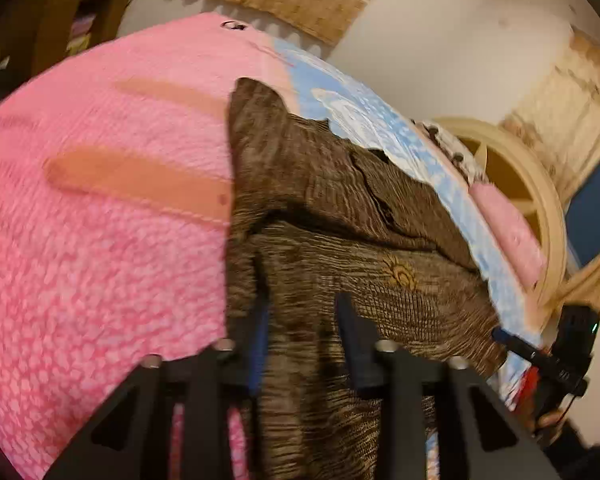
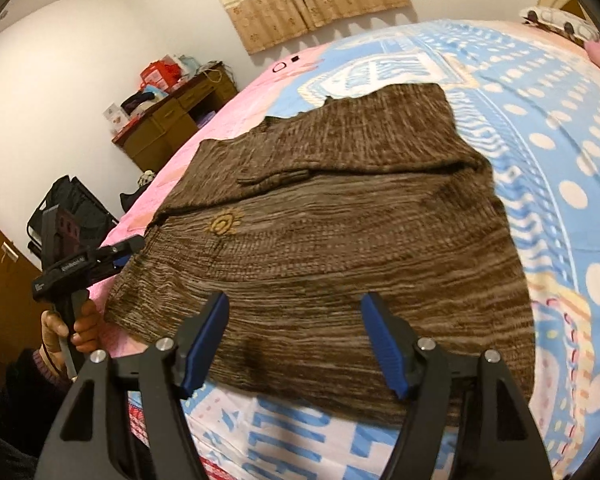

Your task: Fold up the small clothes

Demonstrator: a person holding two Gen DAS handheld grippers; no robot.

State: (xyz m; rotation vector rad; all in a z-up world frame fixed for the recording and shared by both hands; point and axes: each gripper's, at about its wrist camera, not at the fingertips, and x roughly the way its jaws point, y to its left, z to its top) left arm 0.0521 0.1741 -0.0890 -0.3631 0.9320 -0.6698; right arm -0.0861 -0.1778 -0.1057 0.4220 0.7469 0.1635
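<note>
Brown knit sweater (image 2: pixel 332 248) lies on the bed (image 2: pixel 560 128), far part with sleeves already folded in, near body still flat, final folds left. Left gripper (image 1: pixel 304 320) fingers narrow around its left edge; right gripper (image 2: pixel 296 340) wide, holding nothing, over the near hem.

A brown knit sweater (image 2: pixel 324 248) lies spread on the bed (image 2: pixel 560 152).

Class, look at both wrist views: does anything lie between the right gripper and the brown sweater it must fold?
Nothing visible does. The right gripper hangs open directly over the near hem of the sweater, which lies spread on the bed with nothing on top of it. The left gripper is at the sweater's other edge.
</note>
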